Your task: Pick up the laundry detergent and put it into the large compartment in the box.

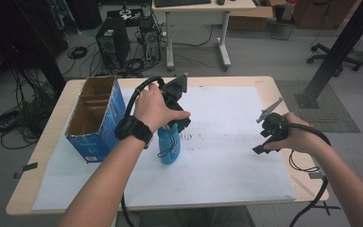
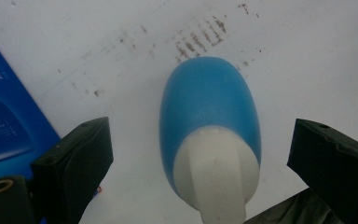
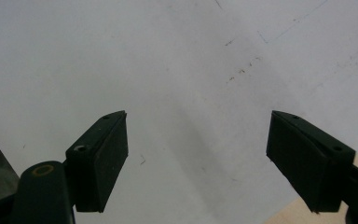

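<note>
Bottle (image 2: 209, 107), blue with a white cap, stands upright on the white sheet (image 1: 227, 156) covering the surface, just right of the open blue box (image 1: 94, 118). The left claw (image 2: 200, 154) hangs over it, jaws wide apart either side of the cap and touching nothing. It looks like light, smooth plastic, likely slippery and a bit squashy, so I'd take it at the stiffer neck. Farther right, the right claw (image 3: 198, 154) gapes open, empty, over bare sheet.

High view overlooks the table (image 1: 264, 85); both gripper views face its white sheet (image 3: 168, 70) closely.
</note>
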`<action>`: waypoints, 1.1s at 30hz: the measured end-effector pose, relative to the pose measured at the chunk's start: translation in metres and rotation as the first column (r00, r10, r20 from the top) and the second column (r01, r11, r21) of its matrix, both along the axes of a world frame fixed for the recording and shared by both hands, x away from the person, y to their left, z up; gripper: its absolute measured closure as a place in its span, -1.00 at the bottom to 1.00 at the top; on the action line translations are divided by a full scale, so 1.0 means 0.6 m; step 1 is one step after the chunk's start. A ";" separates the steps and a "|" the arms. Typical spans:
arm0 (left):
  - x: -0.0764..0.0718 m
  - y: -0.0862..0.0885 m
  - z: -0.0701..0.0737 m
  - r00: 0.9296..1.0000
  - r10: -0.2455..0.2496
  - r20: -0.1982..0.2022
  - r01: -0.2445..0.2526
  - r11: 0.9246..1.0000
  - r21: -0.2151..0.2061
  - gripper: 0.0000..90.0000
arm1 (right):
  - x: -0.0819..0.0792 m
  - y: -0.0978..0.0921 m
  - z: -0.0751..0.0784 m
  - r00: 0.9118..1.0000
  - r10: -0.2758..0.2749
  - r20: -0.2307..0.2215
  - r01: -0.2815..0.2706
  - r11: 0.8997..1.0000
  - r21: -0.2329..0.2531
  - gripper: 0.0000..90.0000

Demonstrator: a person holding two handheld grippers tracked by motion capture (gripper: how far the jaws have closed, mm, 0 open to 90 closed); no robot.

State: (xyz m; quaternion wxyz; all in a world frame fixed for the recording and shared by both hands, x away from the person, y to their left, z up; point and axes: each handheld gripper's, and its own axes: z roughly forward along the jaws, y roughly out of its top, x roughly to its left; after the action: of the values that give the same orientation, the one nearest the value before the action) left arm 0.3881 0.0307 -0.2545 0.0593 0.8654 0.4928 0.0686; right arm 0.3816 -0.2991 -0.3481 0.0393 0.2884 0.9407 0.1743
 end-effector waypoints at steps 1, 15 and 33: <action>0.001 0.000 -0.003 1.000 0.001 -0.002 -0.001 1.000 0.004 -0.85 | 0.000 0.000 0.000 1.000 0.000 0.000 0.000 1.000 0.000 -0.54; 0.002 -0.005 -0.034 0.999 0.004 -0.047 -0.003 1.000 0.026 -0.77 | 0.000 -0.001 -0.004 1.000 -0.001 -0.004 0.001 1.000 0.001 -0.54; 0.009 -0.009 -0.058 0.994 0.047 -0.100 -0.042 0.998 0.049 -0.67 | 0.001 0.001 -0.010 1.000 0.000 -0.011 0.000 1.000 0.001 -0.54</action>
State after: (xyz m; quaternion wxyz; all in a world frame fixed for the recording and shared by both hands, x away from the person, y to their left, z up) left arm 0.3935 0.0255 -0.2892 0.0124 0.8576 0.5127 0.0373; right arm 0.3820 -0.2985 -0.3540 0.0338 0.2894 0.9408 0.1731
